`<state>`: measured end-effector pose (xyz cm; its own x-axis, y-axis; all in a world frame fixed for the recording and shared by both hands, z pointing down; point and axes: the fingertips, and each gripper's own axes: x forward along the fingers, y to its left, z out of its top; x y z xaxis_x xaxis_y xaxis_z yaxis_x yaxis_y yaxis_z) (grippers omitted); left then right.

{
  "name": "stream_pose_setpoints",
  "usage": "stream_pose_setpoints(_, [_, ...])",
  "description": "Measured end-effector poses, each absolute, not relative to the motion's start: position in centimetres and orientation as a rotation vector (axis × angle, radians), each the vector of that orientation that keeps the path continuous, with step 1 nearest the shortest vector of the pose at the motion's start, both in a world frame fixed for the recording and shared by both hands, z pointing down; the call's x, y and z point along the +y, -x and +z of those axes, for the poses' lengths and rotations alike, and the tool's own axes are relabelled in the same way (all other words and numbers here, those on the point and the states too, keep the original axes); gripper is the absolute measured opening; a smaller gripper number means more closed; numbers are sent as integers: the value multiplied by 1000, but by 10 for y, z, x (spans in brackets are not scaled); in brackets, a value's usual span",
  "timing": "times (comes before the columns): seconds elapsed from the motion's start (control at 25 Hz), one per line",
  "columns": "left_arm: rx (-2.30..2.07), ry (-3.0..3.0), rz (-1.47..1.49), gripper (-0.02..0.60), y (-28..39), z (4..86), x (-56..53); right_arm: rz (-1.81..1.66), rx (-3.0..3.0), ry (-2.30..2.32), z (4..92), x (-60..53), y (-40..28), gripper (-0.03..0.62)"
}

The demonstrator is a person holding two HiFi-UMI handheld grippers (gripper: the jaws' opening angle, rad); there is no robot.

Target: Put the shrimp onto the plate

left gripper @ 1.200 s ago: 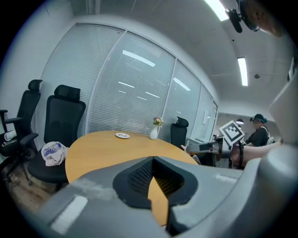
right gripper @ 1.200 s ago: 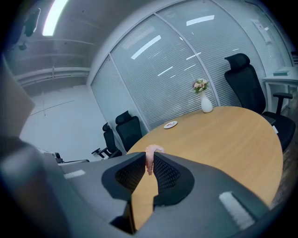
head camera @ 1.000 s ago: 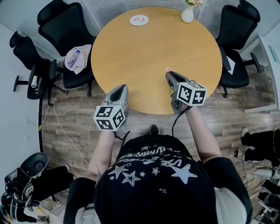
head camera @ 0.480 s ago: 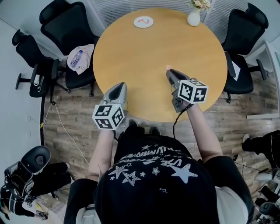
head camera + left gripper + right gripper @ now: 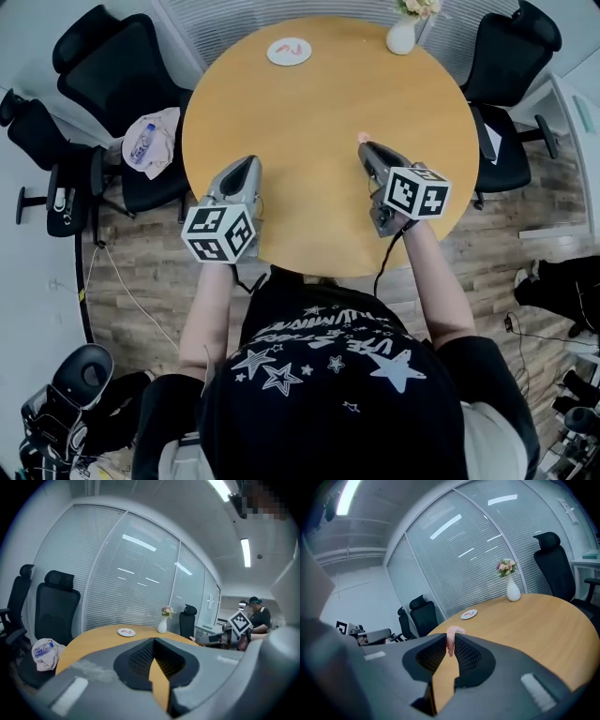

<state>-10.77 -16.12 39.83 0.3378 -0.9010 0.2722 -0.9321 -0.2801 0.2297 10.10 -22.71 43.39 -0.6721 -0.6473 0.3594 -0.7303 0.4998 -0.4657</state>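
A white plate lies at the far side of the round wooden table, with a shrimp or two on it; it also shows small as the plate and the plate. My right gripper hovers over the table's near right part, shut on a pink shrimp. In the right gripper view the shrimp sticks up between the tips of the right gripper. My left gripper is over the near left of the table. The left gripper has its tips together, with nothing held.
A white vase with flowers stands at the table's far right edge. Black office chairs ring the table; the chair at the left carries a cloth and a bottle. Cables lie on the wooden floor.
The person has stepped closer to the table. The left gripper has moved forward over the table's near left. The right gripper still holds the shrimp, about where it was.
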Motion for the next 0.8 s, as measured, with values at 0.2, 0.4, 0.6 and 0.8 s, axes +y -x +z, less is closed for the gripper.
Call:
stream_pose_setpoints(0.2, [-1563, -2305, 124, 2, 123, 391, -205, 901, -2580, -1257, 427, -257, -86, 55])
stream_pose_setpoints(0.4, [-1525, -2341, 117, 2, 139, 382, -240, 884, -2573, -1274, 420, -288, -66, 55])
stream_pose_setpoints(0.6, [-1497, -2371, 117, 2, 152, 380, -274, 877, -2561, -1248, 426, -315, -34, 55])
stream_pose_setpoints(0.8, [-1470, -2384, 129, 2, 167, 382, -299, 873, -2548, -1223, 432, -341, -7, 55])
